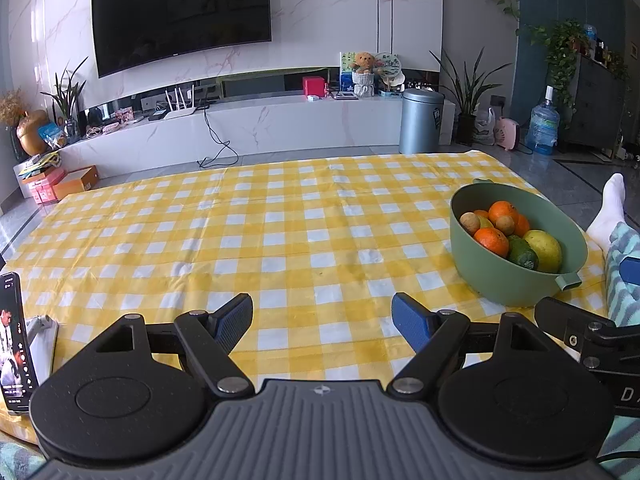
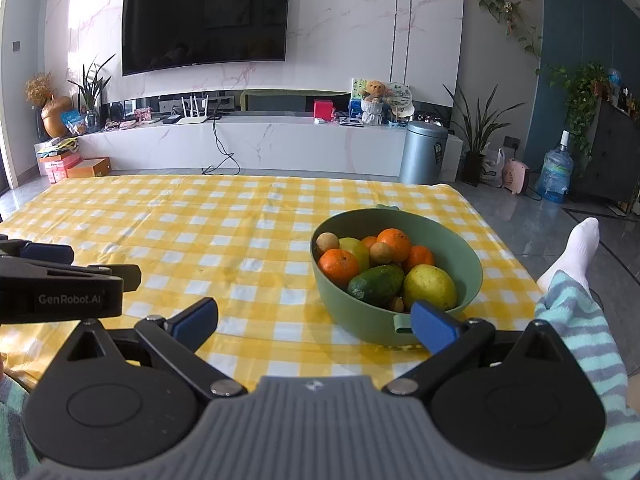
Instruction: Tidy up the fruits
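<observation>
A green bowl (image 1: 516, 284) (image 2: 476, 268) stands on the yellow checked cloth (image 1: 256, 240) (image 2: 208, 232), to the right. It holds several fruits: oranges (image 2: 338, 266), a yellow lemon (image 2: 430, 286), a dark green avocado (image 2: 376, 284) and small brown round fruits (image 2: 381, 253). My left gripper (image 1: 322, 322) is open low over the cloth, left of the bowl, with nothing between its blue pads. My right gripper (image 2: 314, 322) is open too, its right pad just in front of the bowl's near rim. The left gripper's side also shows at the right wrist view's left edge.
A phone (image 1: 14, 340) on a stand leans at the cloth's near left corner. A person's leg in a striped trouser and white sock (image 2: 576, 252) lies right of the bowl. Beyond the cloth are a grey bin (image 1: 420, 120), a TV bench and a water bottle (image 2: 554, 176).
</observation>
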A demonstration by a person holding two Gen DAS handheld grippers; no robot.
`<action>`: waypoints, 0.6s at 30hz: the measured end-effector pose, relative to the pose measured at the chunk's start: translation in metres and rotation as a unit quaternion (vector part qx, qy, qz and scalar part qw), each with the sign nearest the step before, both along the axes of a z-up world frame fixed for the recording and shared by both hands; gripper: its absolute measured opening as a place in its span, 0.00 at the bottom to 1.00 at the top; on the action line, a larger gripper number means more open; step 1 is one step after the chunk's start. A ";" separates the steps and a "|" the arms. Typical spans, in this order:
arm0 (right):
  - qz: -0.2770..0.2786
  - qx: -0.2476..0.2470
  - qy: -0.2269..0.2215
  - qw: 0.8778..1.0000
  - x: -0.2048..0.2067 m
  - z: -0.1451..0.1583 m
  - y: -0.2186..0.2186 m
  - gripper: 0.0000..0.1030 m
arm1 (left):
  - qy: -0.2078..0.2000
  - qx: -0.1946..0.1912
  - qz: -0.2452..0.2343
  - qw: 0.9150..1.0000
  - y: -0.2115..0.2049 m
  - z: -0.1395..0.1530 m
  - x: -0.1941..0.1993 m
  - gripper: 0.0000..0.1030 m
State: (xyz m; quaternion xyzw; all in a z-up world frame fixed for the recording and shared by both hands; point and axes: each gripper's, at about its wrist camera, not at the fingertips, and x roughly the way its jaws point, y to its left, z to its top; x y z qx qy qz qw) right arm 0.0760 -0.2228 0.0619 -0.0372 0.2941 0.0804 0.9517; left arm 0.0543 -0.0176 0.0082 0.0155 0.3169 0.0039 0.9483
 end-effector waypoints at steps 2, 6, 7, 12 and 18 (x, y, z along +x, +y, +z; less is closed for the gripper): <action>-0.001 0.000 0.000 1.000 0.000 0.000 0.000 0.96 | 0.000 0.000 0.000 1.000 0.000 0.000 0.000 0.90; -0.003 0.001 -0.001 1.000 0.000 -0.001 0.000 0.96 | 0.000 0.000 0.000 1.000 0.000 0.000 0.000 0.90; -0.004 0.001 -0.001 1.000 -0.001 -0.001 -0.001 0.96 | 0.000 0.000 0.000 1.000 0.000 -0.001 0.000 0.90; -0.004 0.001 -0.002 1.000 -0.001 -0.001 -0.001 0.96 | 0.001 0.000 0.000 1.000 0.000 -0.001 0.001 0.90; -0.004 0.001 -0.002 1.000 -0.001 -0.001 -0.001 0.96 | 0.000 -0.001 -0.002 1.000 0.001 0.002 -0.004 0.90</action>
